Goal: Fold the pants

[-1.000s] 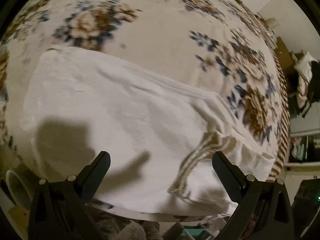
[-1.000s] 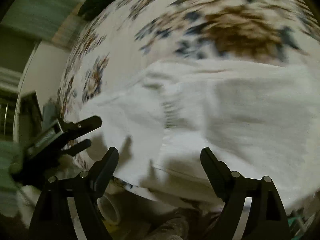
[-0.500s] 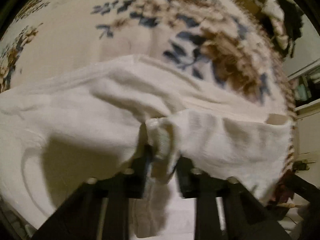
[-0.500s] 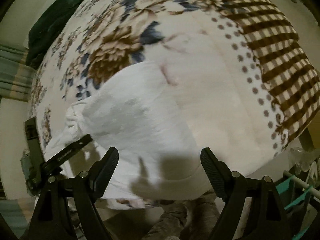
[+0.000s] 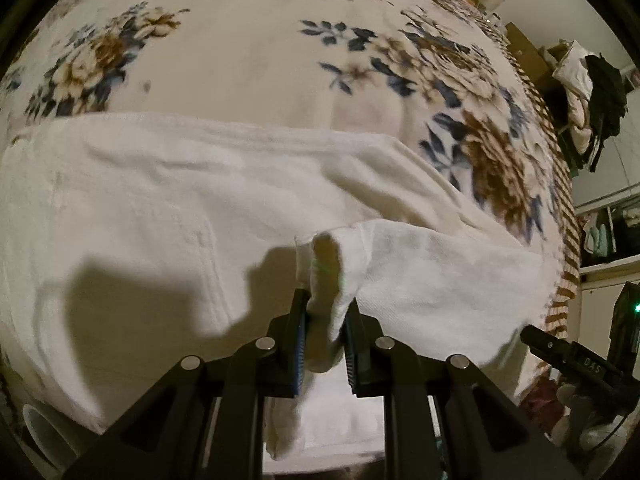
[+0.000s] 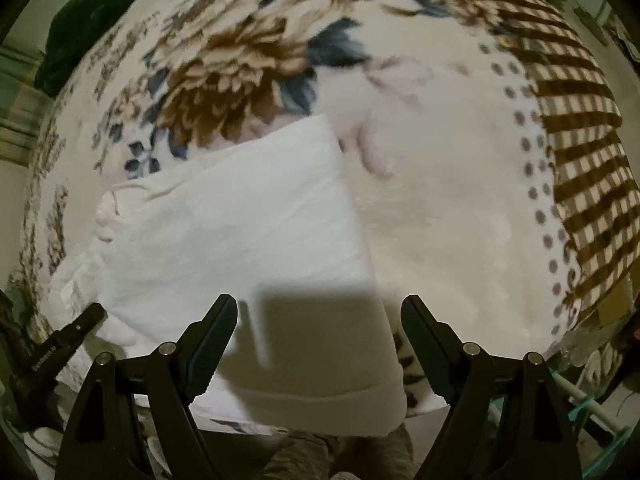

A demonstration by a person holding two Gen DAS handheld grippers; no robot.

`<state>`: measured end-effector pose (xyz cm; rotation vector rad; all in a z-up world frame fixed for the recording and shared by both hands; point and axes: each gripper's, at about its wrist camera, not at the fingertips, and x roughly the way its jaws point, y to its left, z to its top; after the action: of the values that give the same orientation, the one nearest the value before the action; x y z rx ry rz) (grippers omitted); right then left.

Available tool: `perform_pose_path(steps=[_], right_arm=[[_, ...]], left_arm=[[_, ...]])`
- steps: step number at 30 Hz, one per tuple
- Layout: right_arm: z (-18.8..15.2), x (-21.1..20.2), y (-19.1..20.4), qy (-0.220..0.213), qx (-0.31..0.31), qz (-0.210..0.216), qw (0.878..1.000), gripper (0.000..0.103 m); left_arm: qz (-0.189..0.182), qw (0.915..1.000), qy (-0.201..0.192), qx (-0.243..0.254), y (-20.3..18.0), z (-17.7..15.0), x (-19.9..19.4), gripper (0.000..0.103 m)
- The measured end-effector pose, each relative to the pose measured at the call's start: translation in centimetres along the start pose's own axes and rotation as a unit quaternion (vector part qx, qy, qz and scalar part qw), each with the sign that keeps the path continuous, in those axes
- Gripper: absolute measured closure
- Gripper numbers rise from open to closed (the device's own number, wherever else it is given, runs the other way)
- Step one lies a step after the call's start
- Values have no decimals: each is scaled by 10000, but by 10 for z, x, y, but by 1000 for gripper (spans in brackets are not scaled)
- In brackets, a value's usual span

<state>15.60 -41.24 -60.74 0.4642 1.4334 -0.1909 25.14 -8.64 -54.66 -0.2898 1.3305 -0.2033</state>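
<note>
White pants lie spread on a floral blanket. My left gripper is shut on a bunched fold of the pants near their near edge and holds it slightly raised. In the right wrist view the pants lie with a leg end and cuff at the near bed edge. My right gripper is open and empty, its jaws spread just above that cuff end. The left gripper's finger shows at the lower left of the right wrist view.
The floral blanket covers the bed, with a brown checked border on the right. A pile of clothes hangs at the far right. A white cup sits below the bed edge at left.
One second ago my left gripper was open above the pants; it has shut on a fold of them. My right gripper has swung right to the cuff end and stays open.
</note>
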Motion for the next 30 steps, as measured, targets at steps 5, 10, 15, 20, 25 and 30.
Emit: perform_pose_path(steps=[5,10,15,20,25,30], right_arm=[[5,21,1,212,-165,-334,9991,17],[4,37,-4,387,-146,-546,9976,17],[0,34,2,432,-45,-561,9975,17],[-7,14,21,256,-150,-448,9986,17],[-16,1,47,115,-199,-19,9997,17],[-20,13,101,95,-663,320,9972,17]], left_arm=[[42,9998,211,53,11,14,27,89],[-144,9993,329,-65,21,15,29,80],[-294,9965,408,-670,41,7,12,54],[-477,9923,-10,-1141,60,-15,-33,38],[-665,9712,-589,-2213,120,-53,-82,28],[-749,9250,-983,-3592,207,-88,-87,23]])
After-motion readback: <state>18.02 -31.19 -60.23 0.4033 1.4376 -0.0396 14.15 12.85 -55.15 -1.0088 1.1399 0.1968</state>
